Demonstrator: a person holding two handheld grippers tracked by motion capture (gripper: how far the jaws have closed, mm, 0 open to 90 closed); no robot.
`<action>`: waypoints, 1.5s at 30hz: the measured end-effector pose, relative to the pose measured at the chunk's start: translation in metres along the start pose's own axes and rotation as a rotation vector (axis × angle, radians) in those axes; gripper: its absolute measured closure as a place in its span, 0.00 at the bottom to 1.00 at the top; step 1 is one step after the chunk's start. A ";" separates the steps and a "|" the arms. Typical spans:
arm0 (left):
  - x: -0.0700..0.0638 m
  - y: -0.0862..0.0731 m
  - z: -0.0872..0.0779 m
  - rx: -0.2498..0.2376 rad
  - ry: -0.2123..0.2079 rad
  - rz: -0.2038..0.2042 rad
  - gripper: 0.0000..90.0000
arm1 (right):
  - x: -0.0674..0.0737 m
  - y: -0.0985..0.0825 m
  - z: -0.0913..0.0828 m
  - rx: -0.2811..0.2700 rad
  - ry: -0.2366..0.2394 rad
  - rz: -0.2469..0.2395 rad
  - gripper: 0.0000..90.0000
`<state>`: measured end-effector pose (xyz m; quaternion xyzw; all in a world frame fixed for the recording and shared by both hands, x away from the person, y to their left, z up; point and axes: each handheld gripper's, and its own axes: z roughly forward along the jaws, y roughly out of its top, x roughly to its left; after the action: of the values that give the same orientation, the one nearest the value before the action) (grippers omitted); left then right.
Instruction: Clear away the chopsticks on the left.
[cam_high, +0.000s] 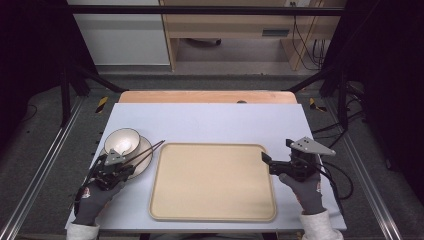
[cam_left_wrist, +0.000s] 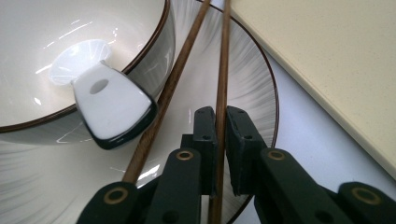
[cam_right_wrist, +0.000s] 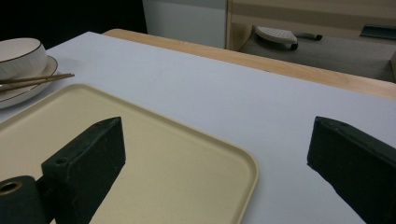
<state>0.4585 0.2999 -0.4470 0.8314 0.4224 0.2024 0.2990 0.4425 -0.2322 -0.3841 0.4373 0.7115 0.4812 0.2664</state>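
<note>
Pale blue-grey sheeting covers the table (cam_high: 210, 122), with a strip of bare wood along its far edge and dark floor beyond on both sides. Near the front edge sits a wide beige tray (cam_high: 213, 181), its low raised rim running close to the table's near side. Just left of the tray is a white plate (cam_high: 145, 152) carrying a brown-rimmed bowl (cam_high: 121, 140), and a white spoon (cam_left_wrist: 112, 109) leans over the bowl's edge. Two wooden chopsticks (cam_high: 150, 150) lie across the plate, their tips pointing toward the tray's far left corner. The left gripper (cam_left_wrist: 220, 140) is clenched on one chopstick, the other stick lying free just beside it. Over the tray's right rim, the right gripper (cam_high: 265, 158) hovers with jaws spread wide and nothing between them. Behind the tray the tabletop is open.
</note>
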 end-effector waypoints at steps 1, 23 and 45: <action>0.000 0.000 0.000 -0.003 0.003 0.001 0.94 | 0.000 0.000 0.000 0.000 0.000 0.000 0.05; -0.026 0.014 -0.016 -0.112 0.002 -0.063 0.94 | -0.002 0.002 -0.005 -0.018 -0.005 0.003 0.05; -0.076 0.025 -0.019 -0.222 0.129 -0.204 0.94 | -0.002 0.002 -0.007 -0.022 -0.006 0.008 0.05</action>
<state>0.4194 0.2313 -0.4227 0.7312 0.4981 0.2693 0.3803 0.4387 -0.2371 -0.3797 0.4386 0.7036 0.4888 0.2715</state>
